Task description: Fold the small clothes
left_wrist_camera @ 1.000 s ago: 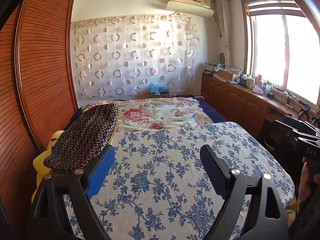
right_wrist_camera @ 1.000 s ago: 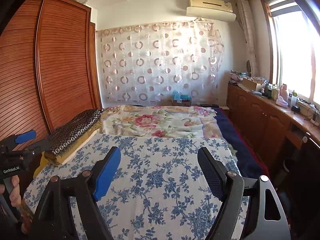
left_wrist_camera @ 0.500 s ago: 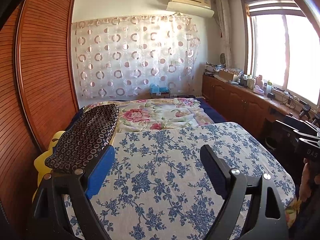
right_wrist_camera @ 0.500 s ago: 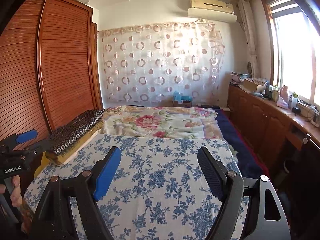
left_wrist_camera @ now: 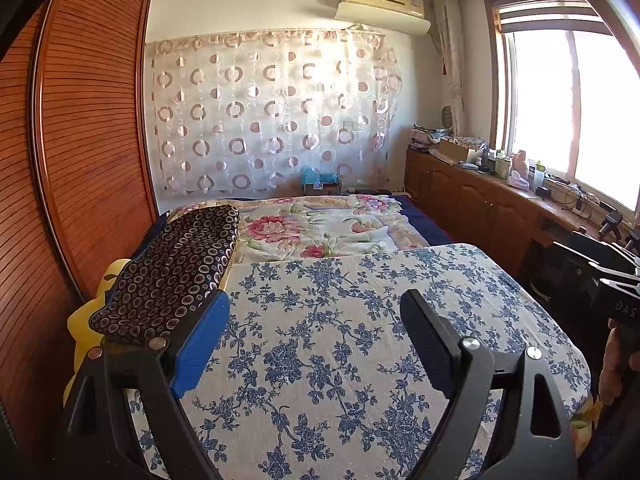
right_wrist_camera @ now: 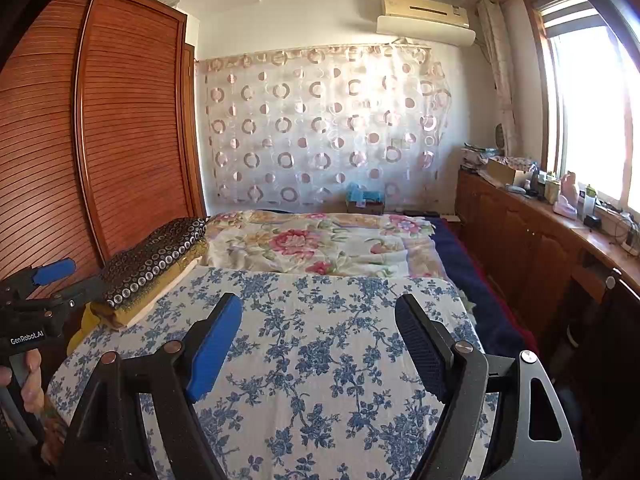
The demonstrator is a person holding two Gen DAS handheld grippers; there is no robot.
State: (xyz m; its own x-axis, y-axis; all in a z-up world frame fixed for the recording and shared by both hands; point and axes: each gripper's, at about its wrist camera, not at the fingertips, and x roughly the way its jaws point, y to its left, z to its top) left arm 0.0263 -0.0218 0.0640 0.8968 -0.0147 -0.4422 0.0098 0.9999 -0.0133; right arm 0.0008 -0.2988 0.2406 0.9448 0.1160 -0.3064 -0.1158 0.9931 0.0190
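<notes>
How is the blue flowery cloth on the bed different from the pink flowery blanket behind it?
The blue flowery cloth has small blue blossoms on white, while the pink flowery blanket shows big pink roses on cream. The cloth lies smooth and nearest both open grippers; the blanket looks softly rumpled and lies farther back, toward the curtain. Both are spread flat on the bed and carry flower prints.

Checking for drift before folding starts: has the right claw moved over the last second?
Yes, slightly: in the right wrist view the air conditioner sits a bit lower and further right, so the open right claw tilted up and leftward.
</notes>
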